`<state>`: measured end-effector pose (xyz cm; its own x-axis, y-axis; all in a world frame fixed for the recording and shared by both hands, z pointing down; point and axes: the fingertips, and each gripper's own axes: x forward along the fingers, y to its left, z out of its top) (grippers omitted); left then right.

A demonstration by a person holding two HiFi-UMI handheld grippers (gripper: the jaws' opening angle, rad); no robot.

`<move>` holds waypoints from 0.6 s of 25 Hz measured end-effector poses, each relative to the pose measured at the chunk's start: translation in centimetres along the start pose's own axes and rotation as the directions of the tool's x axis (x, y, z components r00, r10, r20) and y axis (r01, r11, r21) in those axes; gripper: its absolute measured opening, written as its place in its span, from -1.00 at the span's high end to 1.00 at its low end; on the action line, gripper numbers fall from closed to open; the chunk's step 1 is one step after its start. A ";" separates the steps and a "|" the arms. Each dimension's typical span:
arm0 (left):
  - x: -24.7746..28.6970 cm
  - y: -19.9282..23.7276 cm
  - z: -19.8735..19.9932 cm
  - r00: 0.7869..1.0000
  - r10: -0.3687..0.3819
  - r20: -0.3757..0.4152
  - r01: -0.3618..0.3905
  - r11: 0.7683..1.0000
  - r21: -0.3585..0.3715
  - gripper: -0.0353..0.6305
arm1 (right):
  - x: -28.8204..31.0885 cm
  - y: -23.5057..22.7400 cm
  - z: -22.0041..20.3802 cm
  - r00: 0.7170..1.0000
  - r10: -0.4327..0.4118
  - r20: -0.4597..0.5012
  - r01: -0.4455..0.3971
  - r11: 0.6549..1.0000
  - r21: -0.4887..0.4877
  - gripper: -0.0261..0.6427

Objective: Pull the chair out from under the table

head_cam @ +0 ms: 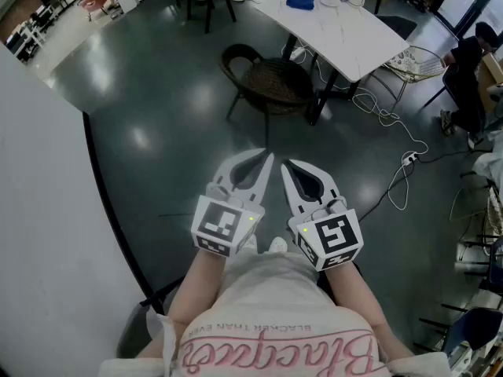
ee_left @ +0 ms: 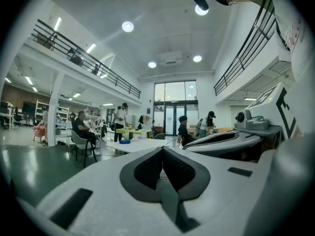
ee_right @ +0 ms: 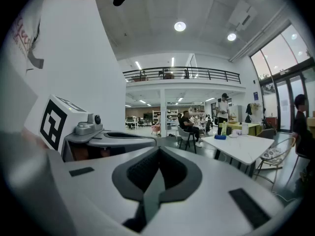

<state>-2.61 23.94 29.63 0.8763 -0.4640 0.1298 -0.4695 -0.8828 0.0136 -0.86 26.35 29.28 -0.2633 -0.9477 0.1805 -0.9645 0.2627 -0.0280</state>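
The dark wicker chair (head_cam: pixel 267 77) stands tucked partly under the near end of the long white table (head_cam: pixel 338 26), well ahead of me on the grey floor. I hold both grippers close to my body, side by side and pointing toward the chair. The left gripper (head_cam: pixel 267 158) is shut with nothing in it, its tips (ee_left: pixel 162 149) pressed together. Just to its right, the right gripper (head_cam: pixel 284 164) is shut and empty too, jaws meeting (ee_right: pixel 158 151). Neither touches the chair. The table (ee_right: pixel 241 146) also shows in the right gripper view.
A white wall (head_cam: pixel 39 210) runs along my left. A cable (head_cam: pixel 393 124) and a power strip (head_cam: pixel 409 158) lie on the floor right of the chair. A wire chair (head_cam: pixel 416 61) and a seated person (head_cam: pixel 468 77) are at the right. Bottles and a blue item (head_cam: pixel 299 3) sit on the table.
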 end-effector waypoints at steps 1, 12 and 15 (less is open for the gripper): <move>-0.2 -0.1 0.1 1.000 0.001 0.004 -0.001 1.000 0.001 0.88 | -0.1 0.2 0.0 1.000 0.002 0.000 -0.002 1.000 0.000 0.91; -0.9 0.4 0.9 1.000 -0.007 0.029 0.006 1.000 0.016 0.88 | 0.4 1.0 0.1 1.000 0.003 -0.004 -0.003 1.000 0.004 0.91; -1.3 0.9 0.6 1.000 -0.003 0.028 0.003 1.000 0.007 0.88 | 0.9 1.6 -0.2 1.000 0.016 -0.012 -0.016 1.000 0.002 0.91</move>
<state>-4.13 23.73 28.91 0.8805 -0.4629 0.1021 -0.4659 -0.8848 0.0071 -2.65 26.00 29.61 -0.2784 -0.9411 0.1919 -0.9602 0.2774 -0.0327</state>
